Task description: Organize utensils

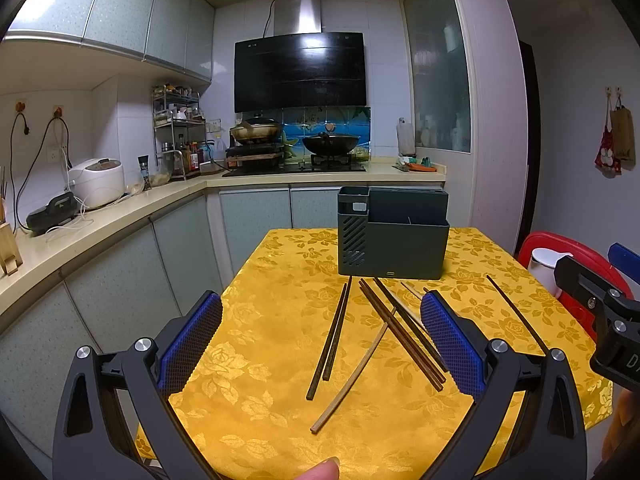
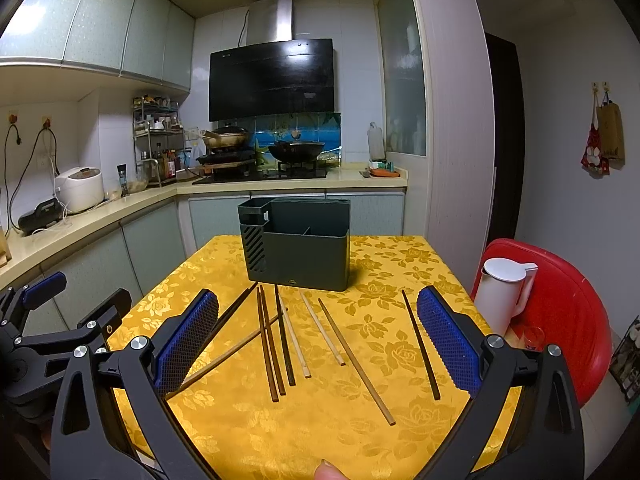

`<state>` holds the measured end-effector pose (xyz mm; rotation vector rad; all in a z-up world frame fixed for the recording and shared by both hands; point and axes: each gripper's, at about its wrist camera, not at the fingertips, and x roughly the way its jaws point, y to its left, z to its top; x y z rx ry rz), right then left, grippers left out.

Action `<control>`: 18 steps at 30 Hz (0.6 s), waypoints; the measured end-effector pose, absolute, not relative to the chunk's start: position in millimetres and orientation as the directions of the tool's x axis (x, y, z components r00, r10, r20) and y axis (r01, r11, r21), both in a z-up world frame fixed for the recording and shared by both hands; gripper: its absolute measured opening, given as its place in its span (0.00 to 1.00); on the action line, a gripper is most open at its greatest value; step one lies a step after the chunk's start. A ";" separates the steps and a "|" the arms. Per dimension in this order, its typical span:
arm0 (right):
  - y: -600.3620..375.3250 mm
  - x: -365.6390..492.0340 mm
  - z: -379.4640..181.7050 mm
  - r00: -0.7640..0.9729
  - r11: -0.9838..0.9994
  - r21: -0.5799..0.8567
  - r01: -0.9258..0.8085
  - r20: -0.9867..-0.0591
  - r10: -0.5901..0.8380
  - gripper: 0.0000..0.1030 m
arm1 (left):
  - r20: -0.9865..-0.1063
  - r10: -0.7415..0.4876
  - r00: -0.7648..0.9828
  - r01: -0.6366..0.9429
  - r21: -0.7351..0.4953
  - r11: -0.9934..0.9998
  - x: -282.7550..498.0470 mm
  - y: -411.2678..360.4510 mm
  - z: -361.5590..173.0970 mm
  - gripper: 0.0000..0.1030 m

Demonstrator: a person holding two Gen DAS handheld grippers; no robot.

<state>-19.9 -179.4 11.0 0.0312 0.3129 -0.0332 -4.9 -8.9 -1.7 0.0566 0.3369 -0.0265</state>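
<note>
Several loose chopsticks lie scattered on the yellow tablecloth (image 1: 256, 360): a dark pair (image 1: 332, 336), a light one (image 1: 352, 380) and a dark bundle (image 1: 400, 332). In the right wrist view they show as dark ones (image 2: 268, 344), light ones (image 2: 320, 330) and a lone dark one (image 2: 420, 344). A dark grey utensil holder (image 1: 392, 234) stands upright behind them, also in the right wrist view (image 2: 298, 244). My left gripper (image 1: 320, 340) is open and empty above the chopsticks. My right gripper (image 2: 318, 340) is open and empty above them too.
A red plastic chair (image 2: 560, 312) with a white kettle (image 2: 502, 292) on it stands right of the table. Kitchen counter (image 1: 100, 224) and cabinets run along the left and back. The other gripper shows at each view's edge (image 1: 608, 320) (image 2: 48, 340).
</note>
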 end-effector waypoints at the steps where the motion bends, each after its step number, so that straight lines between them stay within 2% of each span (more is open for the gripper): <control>1: -179.1 -19.8 11.2 0.951 0.999 0.025 0.037 -0.308 -0.028 0.94 | -0.331 -0.016 0.943 0.035 0.051 0.998 -4.8 -8.6 -1.7 0.93; 18: -179.2 -19.5 9.4 0.950 0.999 0.025 0.037 -0.312 -0.028 0.94 | -0.338 -0.018 0.941 0.038 0.051 0.998 -4.9 -13.2 -3.5 0.93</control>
